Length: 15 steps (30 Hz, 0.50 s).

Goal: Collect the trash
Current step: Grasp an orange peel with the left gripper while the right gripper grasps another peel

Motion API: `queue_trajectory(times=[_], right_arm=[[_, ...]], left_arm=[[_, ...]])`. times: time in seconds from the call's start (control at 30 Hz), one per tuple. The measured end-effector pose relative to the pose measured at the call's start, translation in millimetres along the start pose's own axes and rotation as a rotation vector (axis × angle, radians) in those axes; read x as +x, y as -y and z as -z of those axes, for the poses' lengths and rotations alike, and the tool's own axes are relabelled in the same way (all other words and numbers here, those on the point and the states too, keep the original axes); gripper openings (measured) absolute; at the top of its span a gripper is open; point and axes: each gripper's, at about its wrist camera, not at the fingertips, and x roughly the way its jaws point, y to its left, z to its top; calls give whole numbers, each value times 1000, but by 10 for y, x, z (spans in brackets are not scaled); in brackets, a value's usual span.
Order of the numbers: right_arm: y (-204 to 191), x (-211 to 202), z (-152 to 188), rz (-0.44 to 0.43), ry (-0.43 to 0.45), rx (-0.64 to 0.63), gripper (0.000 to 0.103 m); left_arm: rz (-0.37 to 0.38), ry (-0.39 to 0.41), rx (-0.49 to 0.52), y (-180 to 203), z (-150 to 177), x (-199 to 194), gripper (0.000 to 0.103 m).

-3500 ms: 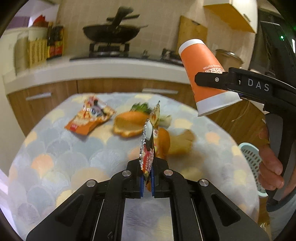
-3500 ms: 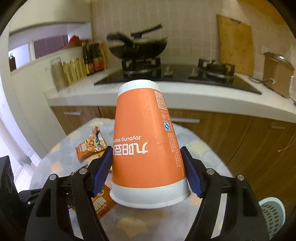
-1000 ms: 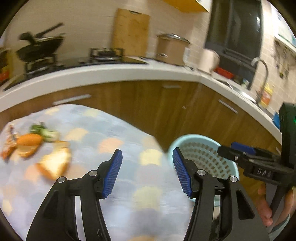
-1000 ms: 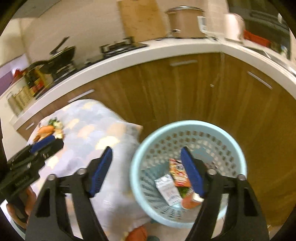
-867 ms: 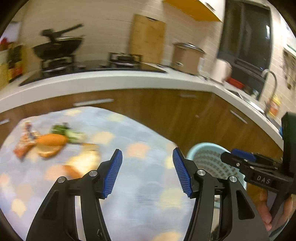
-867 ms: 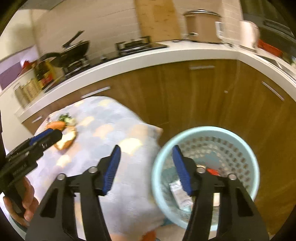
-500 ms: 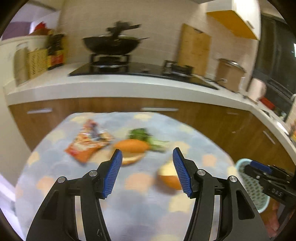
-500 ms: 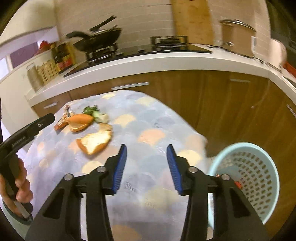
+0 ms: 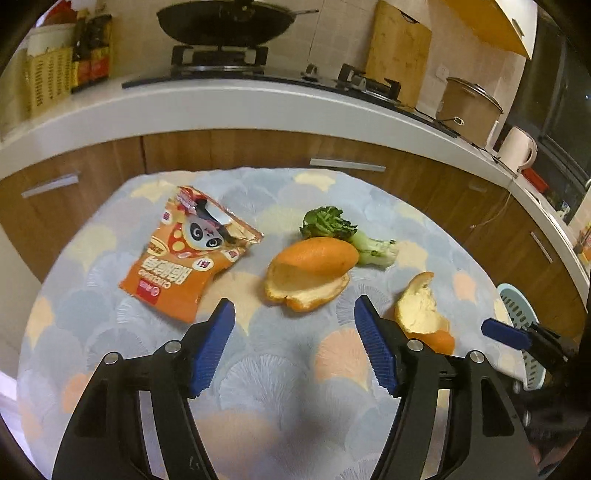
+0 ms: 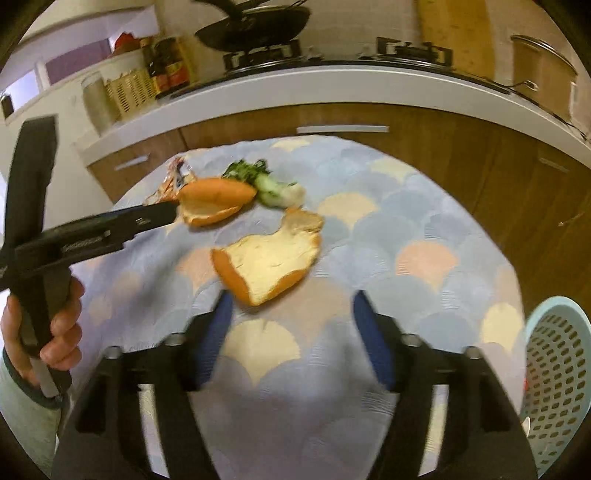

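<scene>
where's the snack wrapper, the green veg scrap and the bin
snack wrapper (image 9: 181, 266), left wrist view, on its orange printed face
green veg scrap (image 9: 328, 223), left wrist view, on the leafy end
bin (image 10: 554, 373), right wrist view, on its perforated blue wall

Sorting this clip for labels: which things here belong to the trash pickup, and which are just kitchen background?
Job:
- snack wrapper
- big orange peel
- small orange peel
- vegetable scrap
- blue basket
- left gripper and right gripper, both open and empty

Background:
- wok
- cutting board
- pot
- kettle
- bottles
</scene>
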Motion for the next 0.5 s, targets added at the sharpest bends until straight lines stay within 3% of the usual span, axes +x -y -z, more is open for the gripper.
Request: queue_trajectory(times=[0.13,0.37,0.43,0.5], right_arm=[[-65,212,-55,22,-51,-15,76],[-27,447,-135,30,-69,28,76],[-41,462,-163,37,-64,23,75],[-53,483,-180,17,-67,18,63]], left_arm=[[33,-4,4,-22,-52,67,65],[62,-9,40,7,-235,205,65],[83,-11,25,-8,-281,258,65],[100,-18,21,-11,-327,329,65]])
